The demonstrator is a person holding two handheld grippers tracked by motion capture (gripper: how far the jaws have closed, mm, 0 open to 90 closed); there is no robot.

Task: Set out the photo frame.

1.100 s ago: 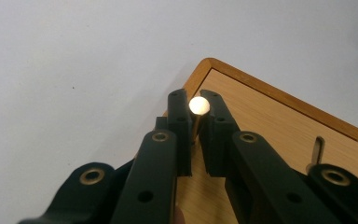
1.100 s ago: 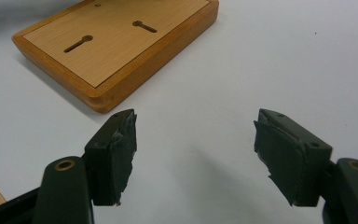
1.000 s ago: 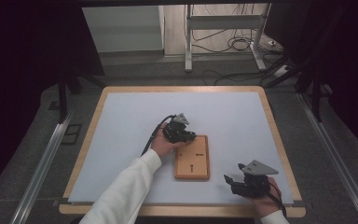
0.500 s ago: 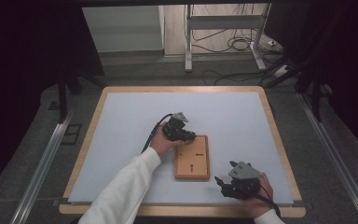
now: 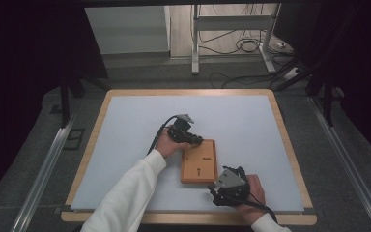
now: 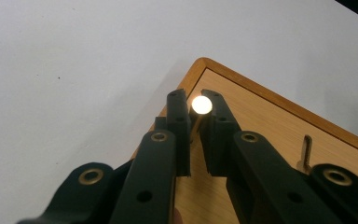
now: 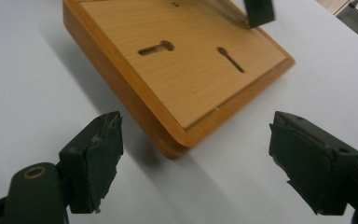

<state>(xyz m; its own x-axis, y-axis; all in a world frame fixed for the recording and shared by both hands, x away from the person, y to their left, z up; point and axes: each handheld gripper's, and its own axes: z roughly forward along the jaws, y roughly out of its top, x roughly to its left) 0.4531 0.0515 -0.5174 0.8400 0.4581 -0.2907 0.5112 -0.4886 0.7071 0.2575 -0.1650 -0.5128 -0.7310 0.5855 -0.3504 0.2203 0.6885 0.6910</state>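
Observation:
A wooden board (image 5: 199, 161) with keyhole slots (image 7: 154, 47) lies flat on the white table top. At its far left corner my left gripper (image 5: 196, 140) is closed on a small metal pin (image 6: 202, 104) with a bright round head, which stands upright between the pads (image 6: 177, 109). My right gripper (image 5: 220, 188) sits at the board's near right corner. Its jaws have just been opening and stand wide (image 7: 196, 154). The board's corner (image 7: 177, 147) lies ahead between them, touching neither pad.
The white mat (image 5: 135, 125) has a wooden frame (image 5: 188, 217) along its edges. Metal rails (image 5: 43, 174) run down both sides of the table. A stand (image 5: 195, 38) and cables (image 5: 246, 46) are on the floor beyond the far edge.
My right gripper has slid left along the front edge to the board's near right corner, and its jaws have spread wider. The left hand has stayed put.

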